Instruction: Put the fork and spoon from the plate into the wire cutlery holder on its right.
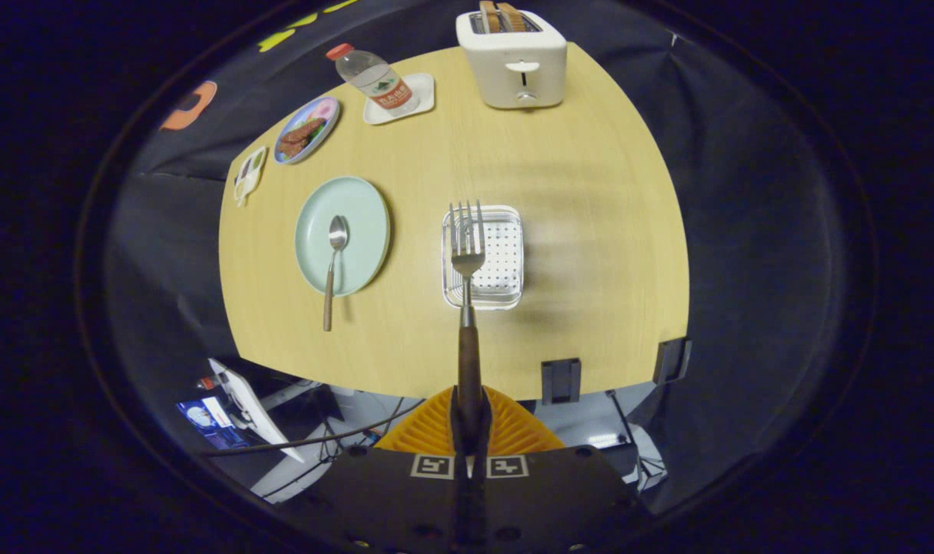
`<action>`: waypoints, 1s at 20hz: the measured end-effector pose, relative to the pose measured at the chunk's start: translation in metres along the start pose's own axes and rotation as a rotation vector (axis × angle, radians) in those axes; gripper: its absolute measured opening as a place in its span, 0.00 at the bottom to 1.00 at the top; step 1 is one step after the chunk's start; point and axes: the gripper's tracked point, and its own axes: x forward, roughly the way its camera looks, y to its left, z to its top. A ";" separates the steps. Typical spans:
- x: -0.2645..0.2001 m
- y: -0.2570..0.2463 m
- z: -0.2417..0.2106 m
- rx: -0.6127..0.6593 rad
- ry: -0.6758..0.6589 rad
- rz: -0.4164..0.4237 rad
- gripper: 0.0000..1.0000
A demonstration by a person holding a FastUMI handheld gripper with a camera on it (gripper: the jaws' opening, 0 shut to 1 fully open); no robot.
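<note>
Metal fork [467, 250]: shiny prongs, dark brown handle; it hangs over the left side of the wire cutlery holder [483, 257].
Spoon [334, 261]: silver bowl, brown handle, lying on the pale green plate [342, 235], handle end poking off the near rim.
Holder: left of it sits the plate, on the wooden table [575, 231].
Gripper [469, 419]: fingers squeezed tight on the fork's handle.
Hard to see: the handle's back end, hidden between the fingers.

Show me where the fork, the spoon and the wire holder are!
fork [467, 258]: gripper view, base of its tines.
spoon [338, 230]: gripper view, its bowl.
wire cutlery holder [505, 258]: gripper view, its perforated floor.
</note>
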 end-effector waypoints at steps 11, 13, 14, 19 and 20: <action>0.021 -0.008 0.014 0.148 0.148 -0.010 0.07; 0.024 -0.006 0.021 0.159 0.147 0.002 0.07; 0.025 -0.006 0.023 0.161 0.143 0.004 0.07; 0.023 -0.004 0.038 0.161 0.079 0.018 0.15; 0.021 -0.001 0.043 0.158 0.062 0.024 0.19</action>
